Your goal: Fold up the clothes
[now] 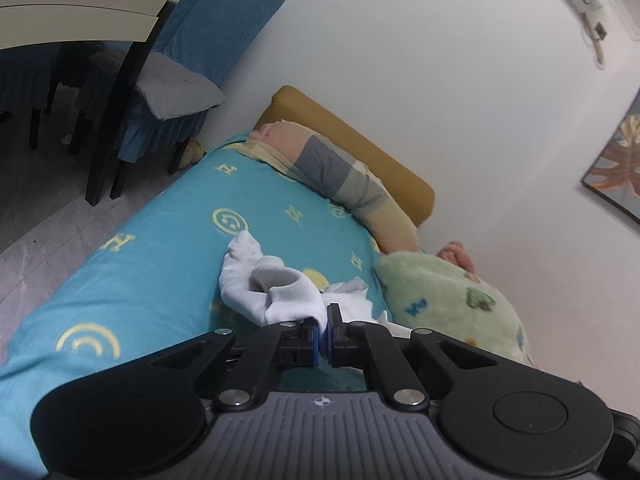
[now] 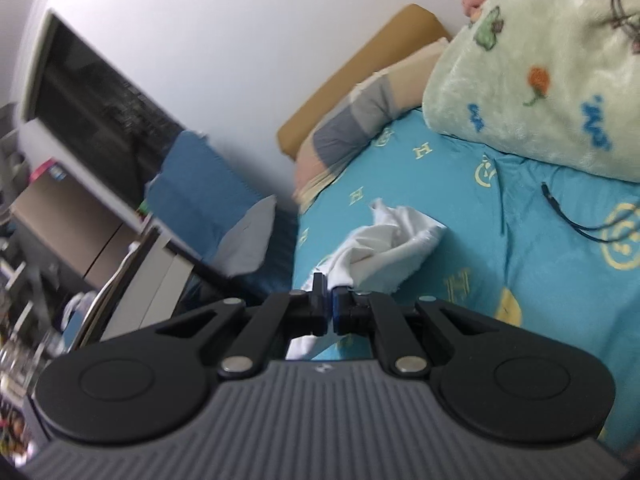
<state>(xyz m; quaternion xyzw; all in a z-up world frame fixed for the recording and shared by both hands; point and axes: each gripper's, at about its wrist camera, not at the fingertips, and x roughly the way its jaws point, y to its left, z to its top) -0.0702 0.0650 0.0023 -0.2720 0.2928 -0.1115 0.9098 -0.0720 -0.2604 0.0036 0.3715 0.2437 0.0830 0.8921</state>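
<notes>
the left gripper [image 1: 323, 330] is clenched on the white garment [image 1: 256, 280]. the right gripper [image 2: 332, 306] is clenched on the same garment [image 2: 384, 248], which lies bunched on the bed [image 2: 540, 280].

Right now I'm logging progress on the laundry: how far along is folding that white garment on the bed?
Early stage. Done: both grippers have grasped it, the left gripper and the right gripper each shut on the white garment. In hand: the cloth hangs bunched and crumpled over the blue bedsheet. Left: spreading it flat and every fold; no neat crease shows yet.
</notes>
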